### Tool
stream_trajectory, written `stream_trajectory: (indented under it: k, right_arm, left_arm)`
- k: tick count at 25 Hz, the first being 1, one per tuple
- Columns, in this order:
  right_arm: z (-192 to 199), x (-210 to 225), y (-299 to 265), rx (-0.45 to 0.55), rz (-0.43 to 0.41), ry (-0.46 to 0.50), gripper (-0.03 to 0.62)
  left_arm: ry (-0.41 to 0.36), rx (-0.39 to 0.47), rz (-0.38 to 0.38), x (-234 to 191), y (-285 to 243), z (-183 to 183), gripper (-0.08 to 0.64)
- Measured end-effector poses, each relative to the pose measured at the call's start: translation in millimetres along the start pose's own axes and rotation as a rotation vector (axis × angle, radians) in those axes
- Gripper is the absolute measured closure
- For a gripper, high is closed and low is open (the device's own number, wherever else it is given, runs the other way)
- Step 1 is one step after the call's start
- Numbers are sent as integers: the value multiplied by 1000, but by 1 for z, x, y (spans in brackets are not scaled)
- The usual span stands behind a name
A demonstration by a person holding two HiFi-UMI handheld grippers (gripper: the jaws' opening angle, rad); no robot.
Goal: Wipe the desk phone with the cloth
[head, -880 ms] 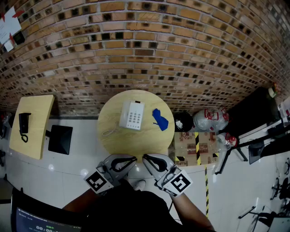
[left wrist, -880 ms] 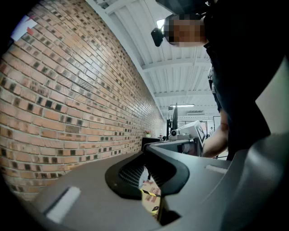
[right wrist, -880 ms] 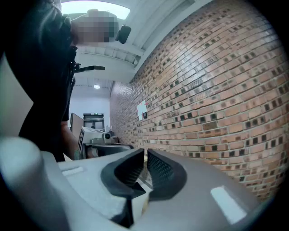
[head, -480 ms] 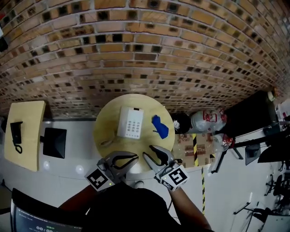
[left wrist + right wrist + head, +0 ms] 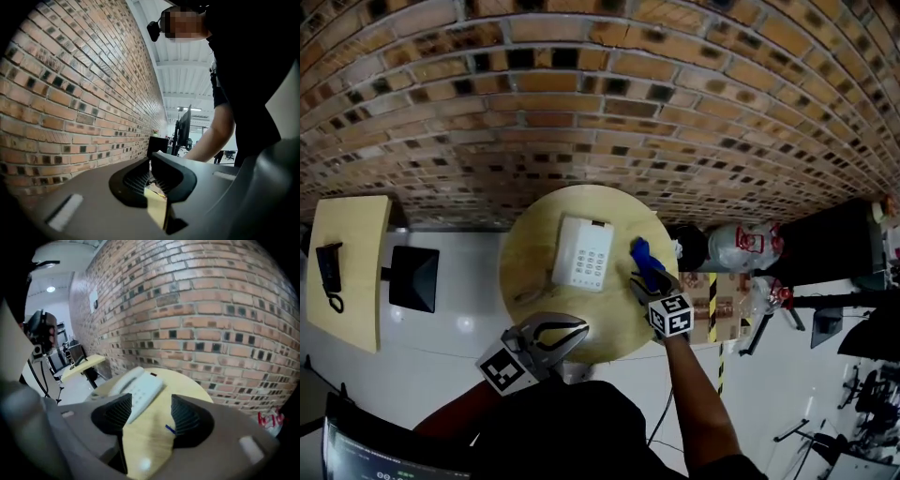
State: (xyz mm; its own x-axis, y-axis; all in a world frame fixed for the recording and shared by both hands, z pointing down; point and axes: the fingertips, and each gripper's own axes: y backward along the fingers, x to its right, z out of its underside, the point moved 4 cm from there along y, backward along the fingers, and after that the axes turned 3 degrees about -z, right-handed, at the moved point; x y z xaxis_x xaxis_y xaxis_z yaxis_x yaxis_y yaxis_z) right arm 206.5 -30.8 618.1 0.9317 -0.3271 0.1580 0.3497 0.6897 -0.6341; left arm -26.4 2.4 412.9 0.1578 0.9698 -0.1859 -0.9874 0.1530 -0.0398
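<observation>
A white desk phone (image 5: 584, 253) lies on the round wooden table (image 5: 534, 272), with its handset on the left side. To its right lies a blue cloth (image 5: 640, 253). My right gripper (image 5: 646, 276) reaches over the table and is open at the cloth's near end. In the right gripper view the gripper (image 5: 147, 418) has only bare table between its jaws. The cloth (image 5: 169, 429) shows as a blue sliver at the right jaw, and the phone (image 5: 140, 390) lies ahead to the left. My left gripper (image 5: 578, 327) hangs at the table's near edge. Its jaws (image 5: 152, 180) are a little apart and hold nothing.
A brick wall (image 5: 600, 112) stands behind the table. A second wooden table (image 5: 356, 234) with a black phone (image 5: 328, 267) and a black seat (image 5: 414, 279) are at the left. Plastic bags (image 5: 739, 248), a black bin (image 5: 688, 247) and a cardboard box (image 5: 717, 305) crowd the right.
My right gripper has gone forward from the table's near edge to the blue cloth. The left gripper has stayed at the near edge.
</observation>
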Motion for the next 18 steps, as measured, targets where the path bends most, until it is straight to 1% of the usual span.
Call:
stream_trajectory:
  k: [3,5,6,7,8,9,11,13,14,15,16,17,18]
  right_arm:
    - [24,39,-33,-106,29,-34,339]
    - [33,62,-51,-156,41,-75,339]
    - [36,72,-59,-174,47,-99,339]
    - [38,79,-65,-191,52,-114,339]
    - [41,84,-71,-210,57,-117,339]
    - [46,88,-76,-233,61,-107,339]
    - [57,93,-87,-276,66,-78,342]
    - [64,95,-93,-305,64,-61,353]
    - [66,96,-96,-315,63,-57,363]
    - [68,96,-97,-321,61,-55,381]
    - [70,96,-99,-324,58,-57,401]
    - [72,97,-100,-324,54,-63,422]
    - [73,97,-101,-322,52,-70,442]
  left_arm:
    - [25,-29,-22,-6,1,7,545]
    - [36,-36,-34,-11,0,12,545]
    - [25,-37,-32,-13,-2,15,545]
    - [-7,-37,-22,-15,-3,16,545]
    - [-42,-39,-10,-15,-4,18,545]
    - [-50,-42,-7,-16,-4,20,545]
    - [-32,-48,-19,-17,-3,23,545]
    - [-37,-62,-25,-20,-2,25,545]
    - [-13,-68,-39,-22,-2,27,545]
    - [35,-69,-63,-25,-1,29,545]
    - [59,-70,-76,-27,0,30,545]
    - [32,-76,-68,-28,1,31,545]
    - [-19,-81,-51,-28,1,31,545]
